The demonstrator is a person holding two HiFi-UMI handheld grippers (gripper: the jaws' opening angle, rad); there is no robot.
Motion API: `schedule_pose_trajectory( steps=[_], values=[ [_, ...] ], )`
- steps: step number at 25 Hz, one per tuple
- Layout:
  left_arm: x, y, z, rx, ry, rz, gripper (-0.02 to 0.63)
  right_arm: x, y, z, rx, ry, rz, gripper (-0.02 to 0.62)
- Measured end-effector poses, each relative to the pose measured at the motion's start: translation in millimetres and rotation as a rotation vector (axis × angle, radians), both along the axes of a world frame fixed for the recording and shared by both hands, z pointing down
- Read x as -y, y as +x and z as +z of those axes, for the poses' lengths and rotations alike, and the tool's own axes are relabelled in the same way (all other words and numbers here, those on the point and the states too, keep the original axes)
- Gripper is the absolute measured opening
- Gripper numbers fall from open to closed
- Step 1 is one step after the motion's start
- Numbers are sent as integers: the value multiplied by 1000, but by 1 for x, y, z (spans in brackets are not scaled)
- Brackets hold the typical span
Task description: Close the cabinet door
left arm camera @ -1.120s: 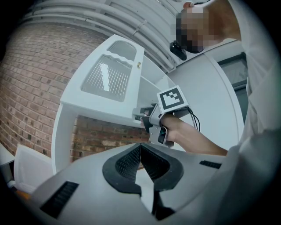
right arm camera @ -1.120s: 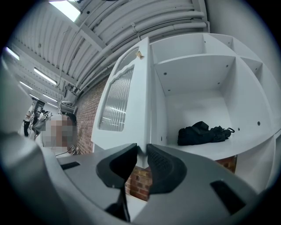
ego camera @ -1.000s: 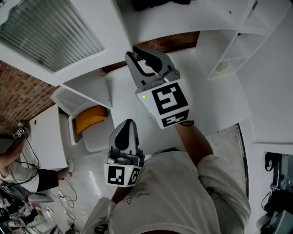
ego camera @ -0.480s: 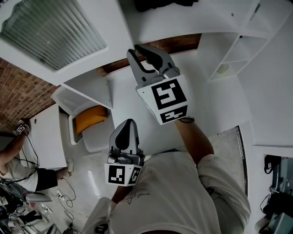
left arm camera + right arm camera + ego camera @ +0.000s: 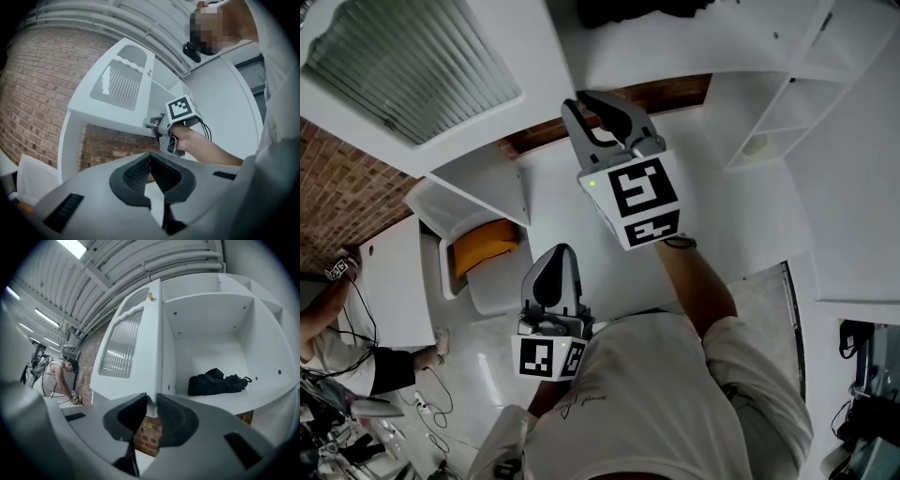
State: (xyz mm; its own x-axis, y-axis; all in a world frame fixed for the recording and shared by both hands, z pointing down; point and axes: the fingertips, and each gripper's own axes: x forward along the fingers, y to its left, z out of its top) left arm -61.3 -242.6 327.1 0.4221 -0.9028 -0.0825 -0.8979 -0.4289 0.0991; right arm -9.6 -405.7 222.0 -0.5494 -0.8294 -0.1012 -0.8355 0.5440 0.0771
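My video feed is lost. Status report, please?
Left hand-held gripper shut, empty. Right hand-held gripper shut on cabinet door, lower corner. Door open. Black bag on shelf inside.

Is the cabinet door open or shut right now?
Open. The door stands swung out from the cabinet, leaving a black bag inside exposed.

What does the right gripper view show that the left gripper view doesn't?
Only the right gripper view: the black bag on the open shelf, and the right gripper clamped on the lower corner of the cabinet door. Only the left gripper view: the left gripper, shut and empty, and the hand holding the right one. Both: the door's ribbed glass and the brick wall.
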Motion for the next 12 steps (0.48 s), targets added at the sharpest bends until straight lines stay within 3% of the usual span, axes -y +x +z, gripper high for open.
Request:
schedule_pose_trajectory(
  steps=[12],
  values=[
    [-3,-6,-1,-19,15,-15,17,11,3,5,-20,6,40,67]
  ],
)
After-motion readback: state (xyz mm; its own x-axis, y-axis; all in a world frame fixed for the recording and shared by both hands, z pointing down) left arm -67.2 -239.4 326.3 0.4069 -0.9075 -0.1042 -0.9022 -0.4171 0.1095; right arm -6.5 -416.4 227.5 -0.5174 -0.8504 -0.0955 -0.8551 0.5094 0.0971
